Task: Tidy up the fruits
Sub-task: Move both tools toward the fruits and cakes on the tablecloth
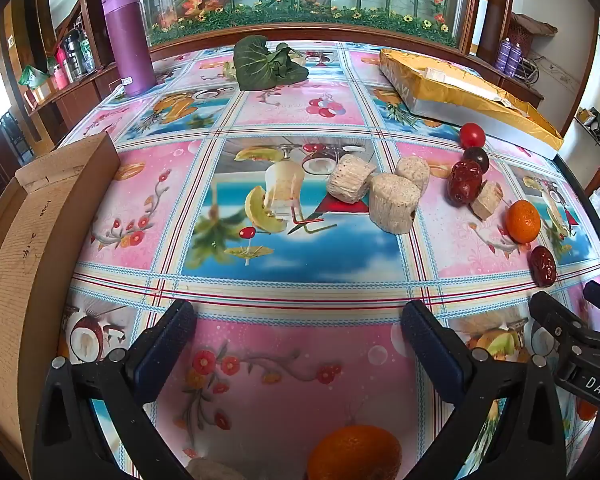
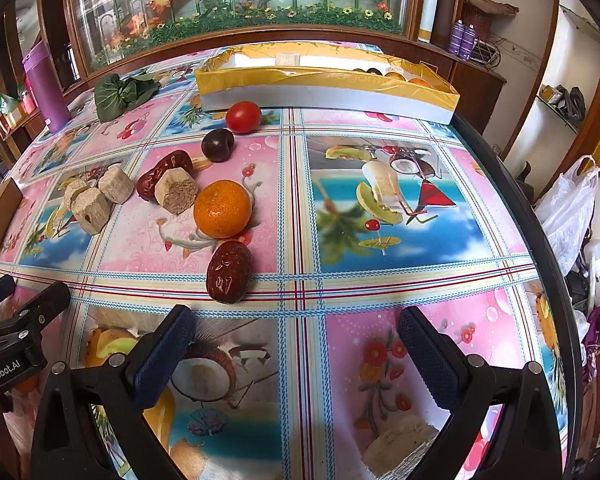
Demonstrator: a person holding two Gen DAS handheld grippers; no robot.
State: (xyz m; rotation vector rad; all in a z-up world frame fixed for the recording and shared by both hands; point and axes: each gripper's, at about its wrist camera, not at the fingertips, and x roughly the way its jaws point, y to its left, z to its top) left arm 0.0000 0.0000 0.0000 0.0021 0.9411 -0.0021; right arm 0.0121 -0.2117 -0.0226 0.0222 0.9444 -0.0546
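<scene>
We are holding our left gripper [image 1: 298,320] and right gripper [image 2: 296,326] spread wide and empty, both hovering over the counter [image 2: 380,280]. Just beyond the right gripper's left finger a red date [image 2: 229,272] is lying, with a tangerine [image 2: 222,209] sitting right behind it. Farther out, pale sugarcane chunks [image 1: 392,202], a second date [image 2: 164,174], a dark plum [image 2: 217,144] and a tomato [image 2: 243,117] are trailing toward the yellow box [image 2: 328,88] at the far edge.
</scene>
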